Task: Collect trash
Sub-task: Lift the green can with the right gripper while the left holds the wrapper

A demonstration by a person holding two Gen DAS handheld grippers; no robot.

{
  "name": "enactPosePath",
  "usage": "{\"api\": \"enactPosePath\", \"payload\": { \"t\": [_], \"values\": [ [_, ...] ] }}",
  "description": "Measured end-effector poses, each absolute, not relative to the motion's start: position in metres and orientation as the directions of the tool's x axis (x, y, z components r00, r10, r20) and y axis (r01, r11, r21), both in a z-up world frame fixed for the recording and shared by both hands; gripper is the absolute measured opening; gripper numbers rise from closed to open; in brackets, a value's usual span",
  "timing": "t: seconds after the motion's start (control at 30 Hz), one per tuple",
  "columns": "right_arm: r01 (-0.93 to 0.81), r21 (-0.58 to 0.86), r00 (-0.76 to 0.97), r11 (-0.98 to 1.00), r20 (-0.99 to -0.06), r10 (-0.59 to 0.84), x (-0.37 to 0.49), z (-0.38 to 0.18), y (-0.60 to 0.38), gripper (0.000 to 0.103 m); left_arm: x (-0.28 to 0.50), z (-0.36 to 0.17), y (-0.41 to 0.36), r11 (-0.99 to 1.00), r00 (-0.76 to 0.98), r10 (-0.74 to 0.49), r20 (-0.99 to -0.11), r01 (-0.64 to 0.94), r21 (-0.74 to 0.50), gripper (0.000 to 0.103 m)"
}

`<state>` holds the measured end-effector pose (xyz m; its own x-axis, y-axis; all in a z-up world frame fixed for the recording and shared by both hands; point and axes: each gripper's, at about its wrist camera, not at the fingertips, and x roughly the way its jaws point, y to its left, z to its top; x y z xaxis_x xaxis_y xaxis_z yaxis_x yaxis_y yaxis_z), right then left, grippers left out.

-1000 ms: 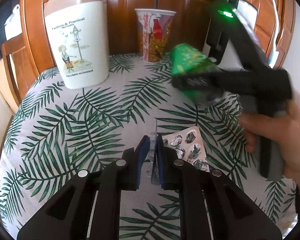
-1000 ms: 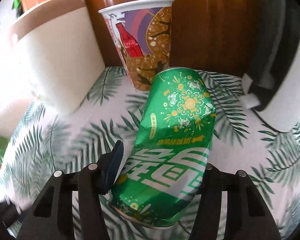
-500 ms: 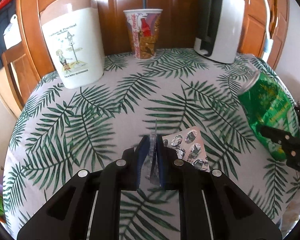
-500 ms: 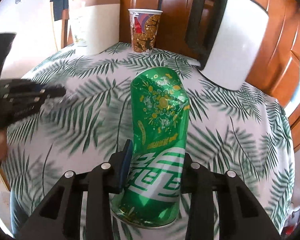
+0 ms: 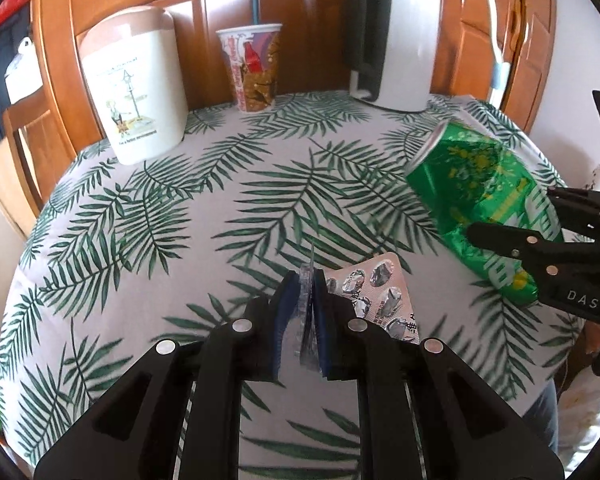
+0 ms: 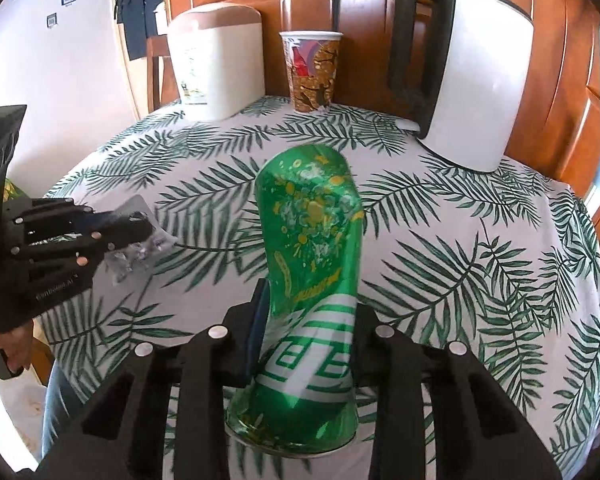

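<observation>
Carrying a crushed green soda can (image 6: 308,280) back toward the near rim of the round surface (image 5: 220,208), the right hand-held gripper (image 6: 306,340) stays clamped on the can's lower half, with the dented top leaning forward over the palm-leaf tablecloth (image 6: 460,264). A second ago the can was up beside the paper cola cup; now it hangs over the near right edge, well apart from the back row. That suggests the can is in hand and on its way to wherever the trash goes. The left hand-held gripper (image 5: 306,308) keeps its blue pads (image 5: 284,312) pressed together on a clear piece of blister packaging (image 5: 306,280) held on edge; a spent foil pill sheet (image 5: 376,296) lies just beside it on the cloth and appears yet to be collected. Between the two grippers the middle of the cloth lies open for moving. Farther back, near the wooden panelling (image 5: 292,16), stand a lidded white bin (image 5: 136,88), the paper cola cup (image 5: 254,68) with a straw and a white electric kettle (image 5: 396,40), all close to the far edge.
</observation>
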<state>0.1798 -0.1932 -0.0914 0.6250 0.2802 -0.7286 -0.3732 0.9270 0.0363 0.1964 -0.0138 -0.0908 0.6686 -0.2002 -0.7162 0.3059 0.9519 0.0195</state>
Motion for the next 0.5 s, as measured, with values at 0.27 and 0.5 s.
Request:
{"api": "enactPosePath", "payload": {
  "t": [0.27, 0.5],
  "values": [
    [-0.389, 0.025, 0.629, 0.921, -0.724, 0.285, 0.159, -0.088, -0.187, 0.027, 0.179, -0.087, -0.017, 0.946, 0.673, -0.216, -0.707, 0.322, 0.018, 0.013],
    [-0.428, -0.025, 0.584, 0.904, -0.771, 0.255, 0.165, -0.086, -0.173, 0.03, 0.174, -0.091, -0.021, 0.942, 0.66, -0.221, -0.718, 0.334, 0.017, 0.013]
  ]
}}
